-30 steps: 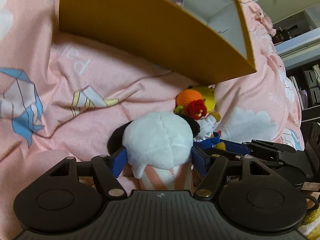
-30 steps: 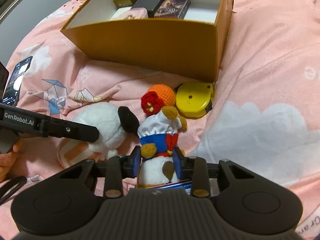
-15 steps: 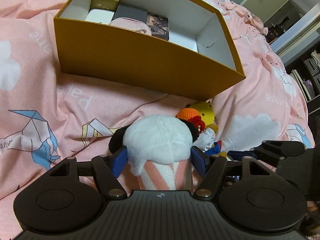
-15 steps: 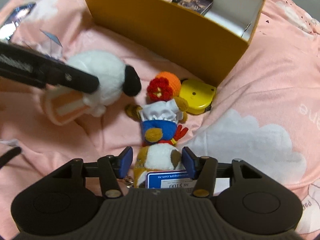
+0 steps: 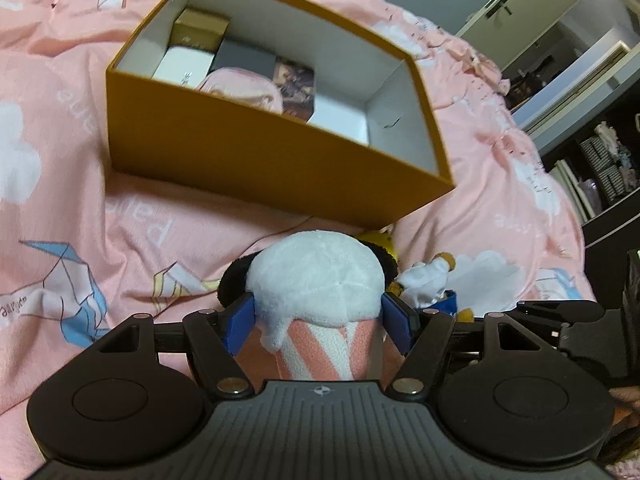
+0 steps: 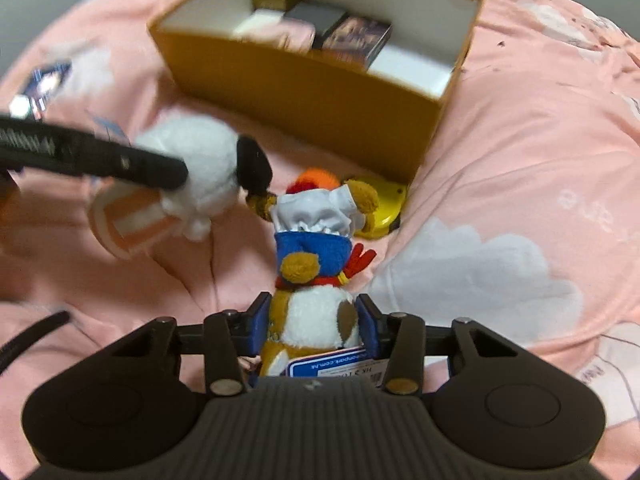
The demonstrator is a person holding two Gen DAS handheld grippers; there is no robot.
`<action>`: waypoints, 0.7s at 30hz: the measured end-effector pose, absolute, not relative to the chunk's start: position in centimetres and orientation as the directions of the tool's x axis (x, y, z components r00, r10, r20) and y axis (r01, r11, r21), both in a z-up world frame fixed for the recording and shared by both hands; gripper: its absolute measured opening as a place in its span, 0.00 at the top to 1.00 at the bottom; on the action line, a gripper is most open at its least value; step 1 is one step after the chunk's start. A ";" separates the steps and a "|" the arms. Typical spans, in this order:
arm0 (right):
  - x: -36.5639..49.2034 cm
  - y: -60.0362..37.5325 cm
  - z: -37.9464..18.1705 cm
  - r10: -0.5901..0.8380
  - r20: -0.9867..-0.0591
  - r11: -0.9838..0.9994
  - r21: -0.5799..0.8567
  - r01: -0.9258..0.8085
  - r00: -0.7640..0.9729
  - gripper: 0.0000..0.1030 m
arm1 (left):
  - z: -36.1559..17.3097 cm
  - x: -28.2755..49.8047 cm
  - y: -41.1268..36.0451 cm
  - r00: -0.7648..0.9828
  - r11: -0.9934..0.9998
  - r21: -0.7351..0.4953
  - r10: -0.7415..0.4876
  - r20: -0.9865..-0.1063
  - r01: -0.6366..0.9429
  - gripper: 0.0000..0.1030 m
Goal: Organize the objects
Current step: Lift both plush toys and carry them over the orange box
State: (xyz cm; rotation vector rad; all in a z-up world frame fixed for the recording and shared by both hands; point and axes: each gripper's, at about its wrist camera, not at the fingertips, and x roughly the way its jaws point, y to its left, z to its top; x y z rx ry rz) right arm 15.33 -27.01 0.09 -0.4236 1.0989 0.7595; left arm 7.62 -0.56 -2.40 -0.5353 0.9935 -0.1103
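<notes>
Left gripper (image 5: 318,322) is clamped on the white plush (image 5: 316,284), blue pads pressed into both sides right where the white top meets its pink-and-white striped cup base (wide grip, soft toy fills the whole gap). From the right wrist view the same plush (image 6: 188,168) sits off the pink bedsheet (image 6: 520,160), with my left gripper's black finger (image 6: 120,160) crossing in front of it. Right gripper (image 6: 312,322) has the chef-hat plush (image 6: 316,268) between its blue pads at the white belly, jaws closing at this moment, pads touching the fabric on both sides; its paper tag (image 6: 336,368) sticks out near the gripper body. Orange box (image 5: 256,160) lies far from both grippers on the bedsheet, open top, holding a gold box (image 5: 202,28), a white box (image 5: 182,66), a dark box (image 5: 244,58), a pink pouch (image 5: 244,88) and a picture-printed card box (image 5: 294,84), all packed toward its left end; right end of the box floor is bare white. Yellow round item (image 6: 380,204) and an orange knit toy (image 6: 320,178) rest on the sheet just in front of the box's near right corner, partly hidden behind the chef-hat plush. Phone (image 6: 44,84) lies on the sheet at far left (blurred).
</notes>
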 end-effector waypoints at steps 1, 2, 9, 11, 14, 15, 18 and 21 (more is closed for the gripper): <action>15.5 -27.4 0.8 0.359 -0.901 0.688 0.078 -0.722 0.245 0.54 | -2.1 7.7 -0.5 0.559 0.864 -0.482 -0.330 -0.761 -0.146 0.24; 15.7 -27.5 1.6 0.379 -0.892 0.694 0.099 -0.713 0.245 0.54 | -1.7 7.7 -0.5 0.568 0.862 -0.486 -0.332 -0.753 -0.141 0.24; 16.9 -28.4 6.2 0.507 -0.815 0.713 0.213 -0.668 0.281 0.54 | 1.4 8.5 0.8 0.632 0.843 -0.526 -0.348 -0.693 -0.111 0.24; 17.5 -28.2 7.3 0.543 -0.787 0.714 0.250 -0.654 0.293 0.54 | 2.3 9.1 1.5 0.647 0.834 -0.542 -0.355 -0.674 -0.106 0.24; 18.6 -27.9 8.9 0.583 -0.752 0.711 0.288 -0.641 0.309 0.54 | 3.6 10.2 2.4 0.671 0.823 -0.559 -0.359 -0.649 -0.100 0.25; 19.0 -27.7 9.4 0.593 -0.741 0.710 0.296 -0.640 0.316 0.54 | 4.1 10.4 2.5 0.680 0.826 -0.555 -0.355 -0.642 -0.094 0.26; 20.4 -27.1 10.7 0.621 -0.707 0.707 0.320 -0.631 0.337 0.54 | 5.6 11.9 3.1 0.709 0.833 -0.546 -0.336 -0.620 -0.083 0.26; 22.3 -26.2 11.4 0.642 -0.677 0.708 0.343 -0.617 0.360 0.54 | 6.4 13.8 3.6 0.729 0.834 -0.546 -0.323 -0.604 -0.083 0.26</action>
